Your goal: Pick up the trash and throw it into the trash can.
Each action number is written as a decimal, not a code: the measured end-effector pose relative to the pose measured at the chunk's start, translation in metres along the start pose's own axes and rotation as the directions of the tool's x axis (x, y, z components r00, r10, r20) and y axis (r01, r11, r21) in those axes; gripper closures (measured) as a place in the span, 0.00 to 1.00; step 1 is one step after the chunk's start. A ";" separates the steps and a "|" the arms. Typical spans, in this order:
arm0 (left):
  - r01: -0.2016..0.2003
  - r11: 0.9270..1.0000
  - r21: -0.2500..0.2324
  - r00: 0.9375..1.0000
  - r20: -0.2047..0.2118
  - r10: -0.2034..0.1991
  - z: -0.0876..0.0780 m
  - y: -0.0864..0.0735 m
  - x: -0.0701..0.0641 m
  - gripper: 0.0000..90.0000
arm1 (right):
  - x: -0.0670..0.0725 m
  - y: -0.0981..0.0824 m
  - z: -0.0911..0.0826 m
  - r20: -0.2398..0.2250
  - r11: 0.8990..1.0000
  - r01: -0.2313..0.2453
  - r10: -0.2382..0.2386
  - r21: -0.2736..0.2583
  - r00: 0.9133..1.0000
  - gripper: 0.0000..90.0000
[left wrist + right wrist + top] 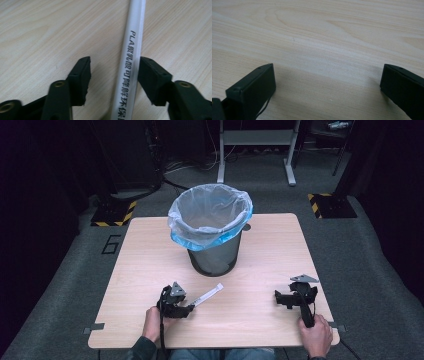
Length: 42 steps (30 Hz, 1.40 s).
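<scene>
Low on the worktop (pixel 260 270), the left claw (pixel 113 75) sits released, its jaws straddling a white wrapped straw (pixel 131 50). At lower right, the right claw (pixel 327 82) gapes wide over bare wood.

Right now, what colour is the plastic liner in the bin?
Translucent pale blue plastic liner in the black mesh bin; clearest in the high view.

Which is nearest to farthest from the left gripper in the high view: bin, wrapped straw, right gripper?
1. Wrapped straw: between the jaws of the left gripper.
2. Bin: ahead, table's middle.
3. Right gripper: across the table, right edge.
</scene>
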State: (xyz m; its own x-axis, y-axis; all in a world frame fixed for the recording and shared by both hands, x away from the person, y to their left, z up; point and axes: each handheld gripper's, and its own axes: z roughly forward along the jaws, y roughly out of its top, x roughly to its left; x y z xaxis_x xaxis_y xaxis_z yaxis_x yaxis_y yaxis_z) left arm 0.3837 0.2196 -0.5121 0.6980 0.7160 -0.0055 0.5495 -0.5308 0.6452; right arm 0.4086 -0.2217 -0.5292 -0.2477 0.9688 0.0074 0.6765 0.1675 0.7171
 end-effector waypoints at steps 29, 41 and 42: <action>0.021 0.998 -0.059 1.000 -0.021 -0.022 -0.015 0.000 0.011 0.88 | -0.002 0.001 0.001 -0.006 1.000 0.009 -0.009 0.001 1.000 0.00; 0.028 0.997 -0.074 0.999 -0.026 -0.030 -0.026 -0.001 0.018 0.88 | -0.002 0.001 0.000 -0.008 1.000 0.008 -0.008 0.002 1.000 0.00; 0.036 0.996 -0.084 0.999 -0.026 -0.038 -0.029 -0.001 0.019 0.88 | -0.002 0.001 0.000 -0.012 1.000 0.009 -0.009 0.003 1.000 0.00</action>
State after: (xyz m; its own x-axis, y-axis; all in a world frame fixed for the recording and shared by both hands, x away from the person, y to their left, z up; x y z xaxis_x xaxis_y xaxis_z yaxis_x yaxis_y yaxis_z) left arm 0.3832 0.2468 -0.4909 0.6646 0.7471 -0.0106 0.5340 -0.4649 0.7062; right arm 0.4096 -0.2231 -0.5291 -0.2619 0.9650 0.0094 0.6762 0.1766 0.7152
